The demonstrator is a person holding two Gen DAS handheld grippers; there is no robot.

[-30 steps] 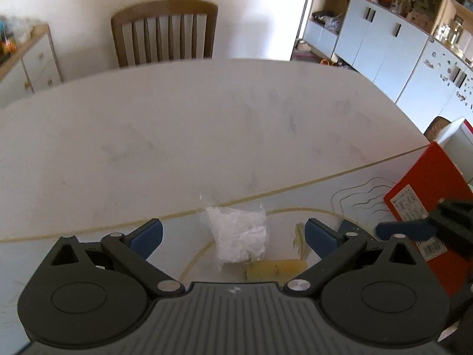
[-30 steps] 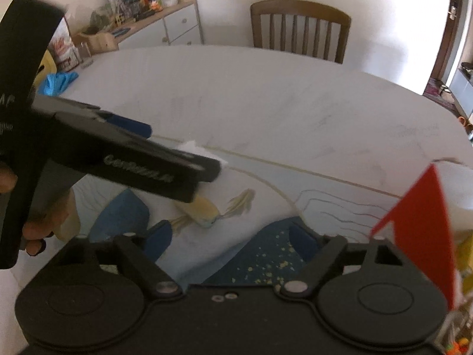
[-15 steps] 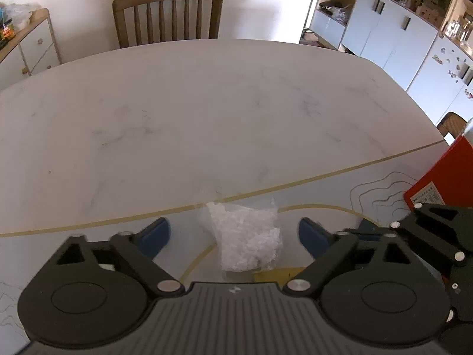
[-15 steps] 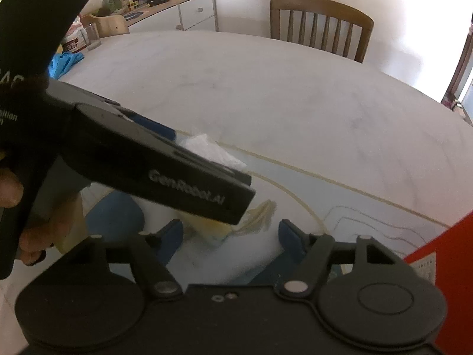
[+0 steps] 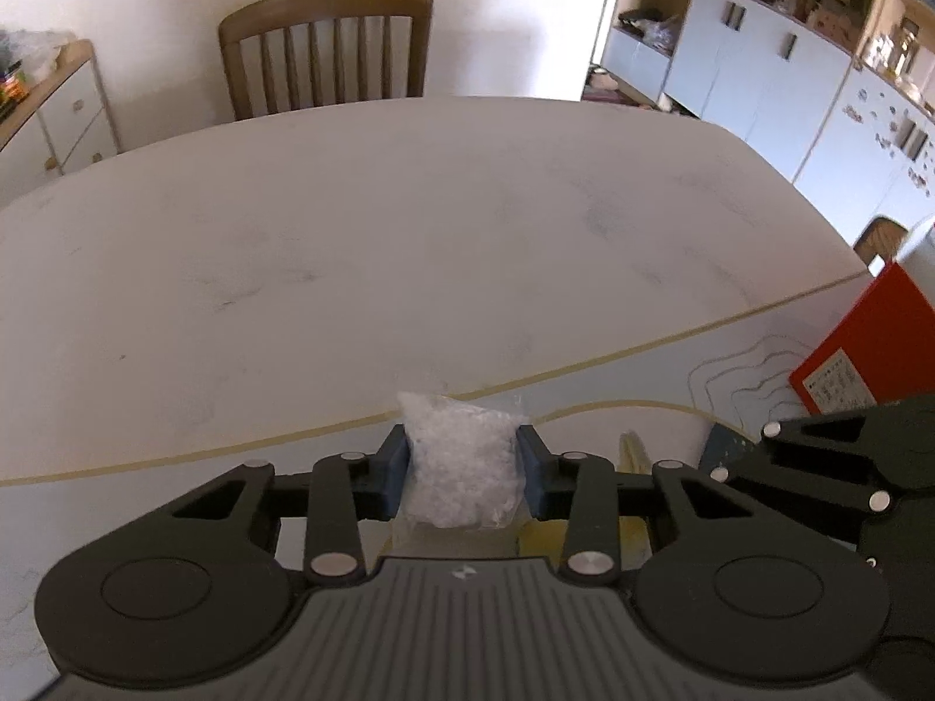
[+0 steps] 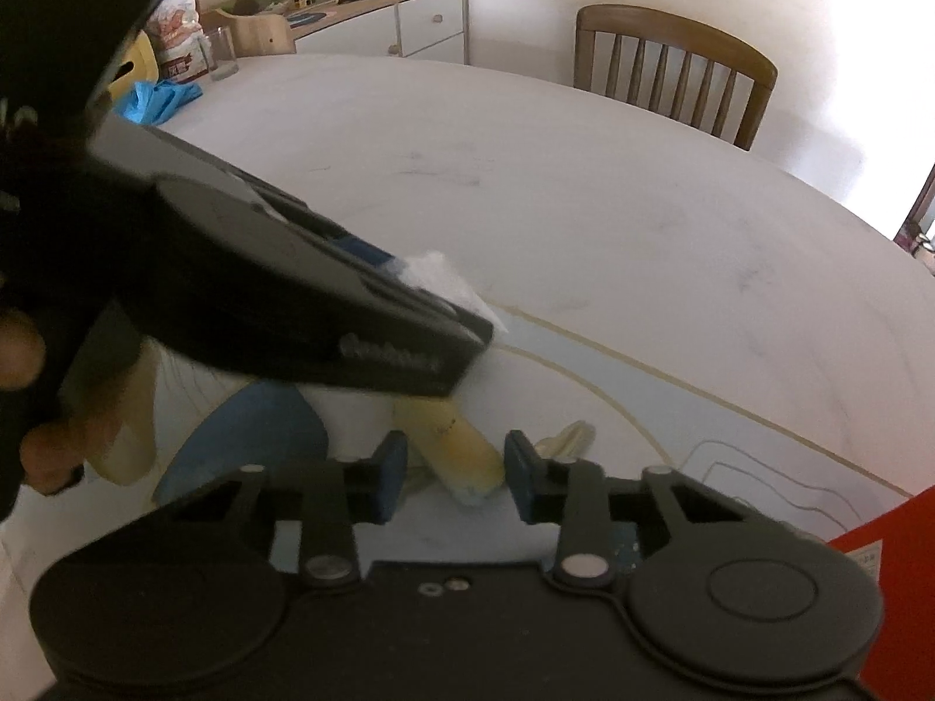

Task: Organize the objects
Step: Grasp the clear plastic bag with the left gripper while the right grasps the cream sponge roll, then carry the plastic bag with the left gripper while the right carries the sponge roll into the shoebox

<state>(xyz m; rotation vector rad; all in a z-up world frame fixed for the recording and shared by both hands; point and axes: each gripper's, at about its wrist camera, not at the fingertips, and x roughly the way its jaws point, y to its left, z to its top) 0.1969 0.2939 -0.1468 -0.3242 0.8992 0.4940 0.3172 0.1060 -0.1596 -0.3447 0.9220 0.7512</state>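
Left wrist view, and we start at far left with a white drawer cabinet (image 5: 64, 117) against the wall, then a wooden chair (image 5: 327, 52) pushed up to the far edge of the pale marbled surface (image 5: 409, 233). Down in the near middle, the left tool (image 5: 461, 458) has its blue pads (image 5: 392, 464) pressing both sides of a clear bag of white granules (image 5: 461, 461), jaws closing, the bag pinched between them and sitting over the gold-lined mat (image 5: 643, 374). Just right of it a yellowish object (image 5: 634, 450) peeks out, then the other tool's black linkage, and at the right edge a red box (image 5: 876, 339) stands on the mat; white cupboards (image 5: 759, 70) line the far right wall. Over to the right wrist view: a hand (image 6: 35, 409) at far left grips the left tool's handle, its black body sweeping across the frame, the bag's white corner showing at its tip. Near centre, the right tool (image 6: 454, 476) is closing too, with a yellowish tube (image 6: 461, 450) lying between its blue pads; whether those pads have reached it, I cannot tell. A blue cloth (image 6: 160, 96) and a glass (image 6: 219, 52) sit at the far left of the surface.
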